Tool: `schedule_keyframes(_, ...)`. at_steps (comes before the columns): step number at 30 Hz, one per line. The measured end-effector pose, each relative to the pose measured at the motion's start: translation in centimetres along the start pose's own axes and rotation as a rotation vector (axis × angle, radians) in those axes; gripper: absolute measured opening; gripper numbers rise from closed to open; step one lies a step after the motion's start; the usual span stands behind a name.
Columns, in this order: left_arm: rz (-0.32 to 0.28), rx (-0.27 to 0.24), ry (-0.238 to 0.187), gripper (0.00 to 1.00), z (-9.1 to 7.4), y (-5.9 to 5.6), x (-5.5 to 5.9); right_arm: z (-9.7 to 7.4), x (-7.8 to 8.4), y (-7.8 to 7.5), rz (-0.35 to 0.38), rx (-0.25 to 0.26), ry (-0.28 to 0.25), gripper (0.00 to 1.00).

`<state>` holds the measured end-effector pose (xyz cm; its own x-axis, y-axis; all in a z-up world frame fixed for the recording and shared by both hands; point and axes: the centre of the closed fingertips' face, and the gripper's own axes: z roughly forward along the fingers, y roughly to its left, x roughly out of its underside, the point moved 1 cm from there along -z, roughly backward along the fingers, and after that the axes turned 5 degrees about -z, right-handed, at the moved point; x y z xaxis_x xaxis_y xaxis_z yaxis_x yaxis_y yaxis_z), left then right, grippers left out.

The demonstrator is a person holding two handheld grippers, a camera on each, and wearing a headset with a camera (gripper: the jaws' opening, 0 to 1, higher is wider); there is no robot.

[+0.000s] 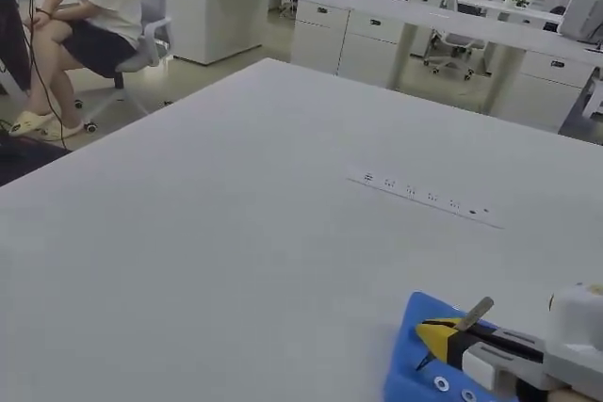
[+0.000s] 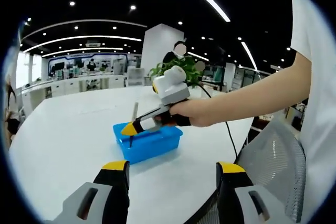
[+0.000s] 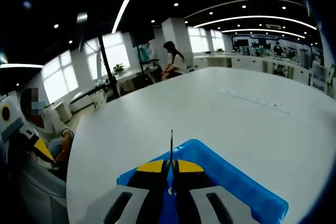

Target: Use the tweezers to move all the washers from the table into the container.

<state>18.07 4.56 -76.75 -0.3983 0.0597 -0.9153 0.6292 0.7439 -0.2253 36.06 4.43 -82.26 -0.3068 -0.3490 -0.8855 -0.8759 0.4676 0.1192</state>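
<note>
A broad white table (image 1: 236,233) is stretching away across an open office. At its near right edge in the head view, a blue container (image 1: 405,366) is sitting on the table, and the right claw (image 1: 435,336), yellow-tipped, is hanging just over it. That claw is pinching the tweezers (image 1: 476,311) tightly between its jaws, and the grey end of the tweezers is sticking up at a slant. What look like two small pale washers (image 1: 441,383) are lying inside the container near its front edge. In the right gripper view, the right claw (image 3: 170,167) is closing narrowly on the tweezers (image 3: 171,145) directly above the container (image 3: 247,184). In the left gripper view, a hand (image 2: 197,114) is holding the right claw (image 2: 128,128) over the container (image 2: 157,145), and the tweezers (image 2: 134,113) are pointing down into it. The left claw (image 2: 173,167) is standing wide and gripping nothing, well apart from the container at the edge of the table (image 2: 63,129). A power strip (image 1: 424,197) is lying flush in the table further back.
</note>
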Motion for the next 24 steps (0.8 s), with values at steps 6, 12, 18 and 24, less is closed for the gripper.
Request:
schedule_keyframes(6, -0.087, 0.017, -0.011, 0.67, -0.3, 0.4, -0.7, 0.2, 0.1, 0.2, -0.002, -0.007, 0.007, 0.03)
schedule_keyframes(12, -0.079, 0.034, 0.002, 0.63, -0.4, 1.1, -1.5, 0.4, 0.5, 0.6, -0.018, -0.015, 0.022, 0.04)
schedule_keyframes(18, -0.054, 0.05, 0.005, 0.57, -0.5, 2.3, -2.8, 0.1, 0.0, 0.7, -0.016, -0.015, 0.007, 0.04)
schedule_keyframes(24, -0.088, 0.071, -0.035, 0.48, -0.7, 3.5, -4.2, -0.7, -1.4, 1.1, -0.028, -0.019, -0.027, 0.04)
